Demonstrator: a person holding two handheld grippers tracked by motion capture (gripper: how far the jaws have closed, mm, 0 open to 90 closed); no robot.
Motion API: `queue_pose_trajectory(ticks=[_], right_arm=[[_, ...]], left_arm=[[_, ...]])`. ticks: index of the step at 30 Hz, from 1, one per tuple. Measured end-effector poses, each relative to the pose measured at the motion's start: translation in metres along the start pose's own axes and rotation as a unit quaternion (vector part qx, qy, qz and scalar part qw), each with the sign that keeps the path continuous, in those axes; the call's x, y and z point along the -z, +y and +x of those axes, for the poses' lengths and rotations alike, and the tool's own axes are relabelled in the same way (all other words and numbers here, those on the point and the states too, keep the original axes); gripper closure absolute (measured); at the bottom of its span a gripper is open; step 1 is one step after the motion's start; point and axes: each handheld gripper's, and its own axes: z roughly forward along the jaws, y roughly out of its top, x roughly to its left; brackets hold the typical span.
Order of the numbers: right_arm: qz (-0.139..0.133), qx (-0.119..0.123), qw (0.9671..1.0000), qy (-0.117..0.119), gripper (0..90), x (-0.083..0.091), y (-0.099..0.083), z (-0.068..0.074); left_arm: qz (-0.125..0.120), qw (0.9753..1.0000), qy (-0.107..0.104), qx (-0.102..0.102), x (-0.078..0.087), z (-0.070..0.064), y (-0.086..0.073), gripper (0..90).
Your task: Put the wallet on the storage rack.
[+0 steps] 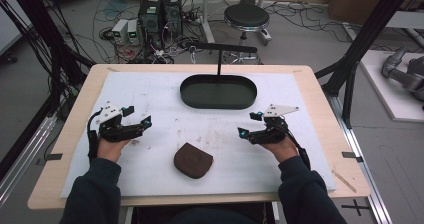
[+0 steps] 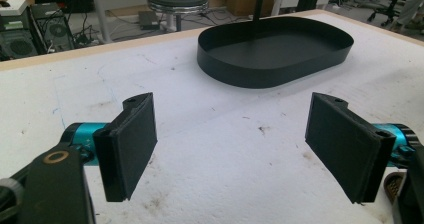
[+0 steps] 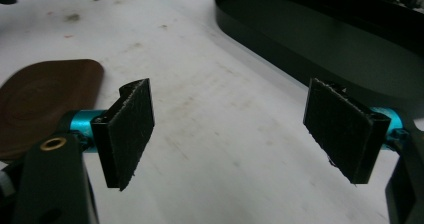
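Note:
A brown, flat, rounded pouch (image 1: pixel 193 160) lies on the white mat (image 1: pixel 150 89) near the table's front edge, between my two hands. A black oval tray (image 1: pixel 218 92) sits empty at the far middle. My left gripper (image 1: pixel 138 116) rests on the mat left of the pouch, open, with nothing between its pads (image 2: pixel 131 144); it faces the tray (image 2: pixel 275 51). At the right, my right gripper (image 1: pixel 249 124) is open too, its jaws wide apart. In the right gripper view the pouch (image 3: pixel 45 104) lies to the left and the tray (image 3: pixel 325 39) at upper right.
A thin black post with a crossbar (image 1: pixel 220 48) rises at the tray's far rim. Beyond the table stand a round stool (image 1: pixel 246 17), computer boxes (image 1: pixel 160 11) and loose cables on the floor. Black frame struts (image 1: pixel 357 44) flank the table's right side.

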Motion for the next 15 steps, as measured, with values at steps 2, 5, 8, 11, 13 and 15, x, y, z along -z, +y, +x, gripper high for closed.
queue_pose_trajectory(ticks=[2,5,8,11,13,15], right_arm=[[-0.003,0.003,0.9999,0.017,20.6,-0.008,0.003,0.009],[0.003,0.007,0.9984,0.056,20.6,-0.025,0.008,0.026],[0.018,0.021,0.996,0.085,20.6,-0.041,0.01,0.043],[0.026,0.031,0.9926,0.114,20.7,-0.055,0.01,0.059],[0.031,0.037,0.9903,0.13,20.7,-0.063,0.01,0.066],[0.039,0.036,0.9882,0.144,20.7,-0.07,0.009,0.072]], left_arm=[[0.001,1.0,0.0,-0.001,-0.001,0.0,0.0,20.8],[0.0,1.0,-0.002,0.001,-0.002,0.001,-0.001,21.0],[0.008,1.0,-0.004,0.0,-0.003,0.002,-0.002,21.2],[0.01,0.9999,-0.005,0.002,-0.005,0.003,-0.003,21.2],[0.01,0.9999,-0.002,0.002,-0.005,0.003,-0.003,21.4],[0.009,1.0,0.002,0.001,-0.004,0.004,-0.003,21.4]])
